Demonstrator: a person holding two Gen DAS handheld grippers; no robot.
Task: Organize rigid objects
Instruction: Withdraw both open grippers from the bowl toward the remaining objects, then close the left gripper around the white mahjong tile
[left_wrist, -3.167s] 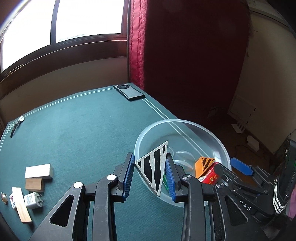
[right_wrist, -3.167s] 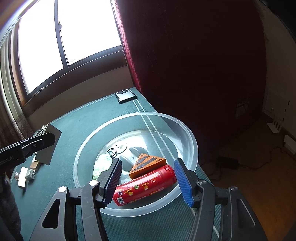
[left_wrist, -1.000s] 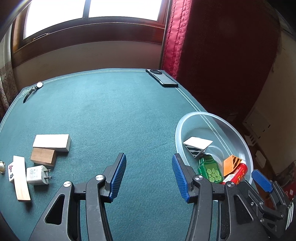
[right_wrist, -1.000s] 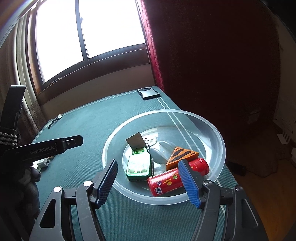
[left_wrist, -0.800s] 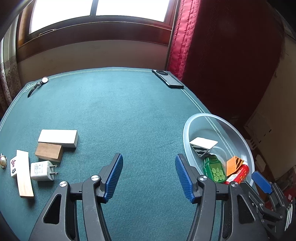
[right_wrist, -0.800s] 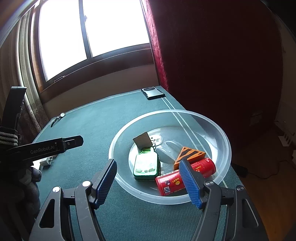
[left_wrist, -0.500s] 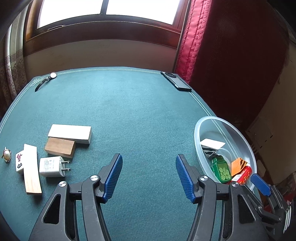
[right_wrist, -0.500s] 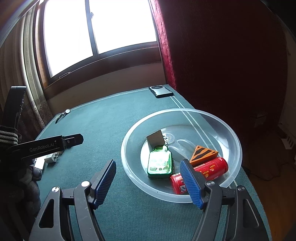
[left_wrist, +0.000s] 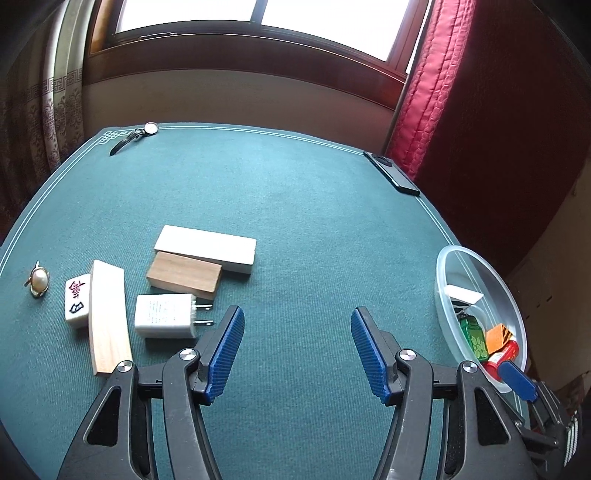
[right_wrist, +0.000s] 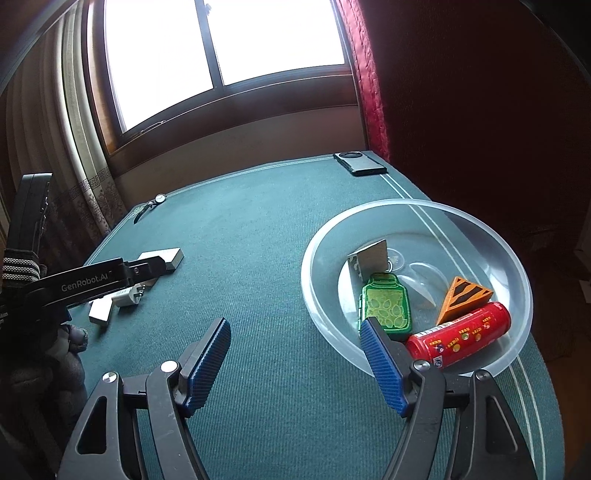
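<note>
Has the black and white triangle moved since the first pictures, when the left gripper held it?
Yes. The black and white triangle now lies inside the clear bowl, beside the green tin, no longer at the bowl's near rim.

Teal felt table — red can, green jar-printed tin, orange black-striped wedge.

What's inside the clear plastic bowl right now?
In the clear plastic bowl: red can, orange striped wedge, green bottle-shaped piece, grey triangular block. Anything beneath them is hidden.
</note>
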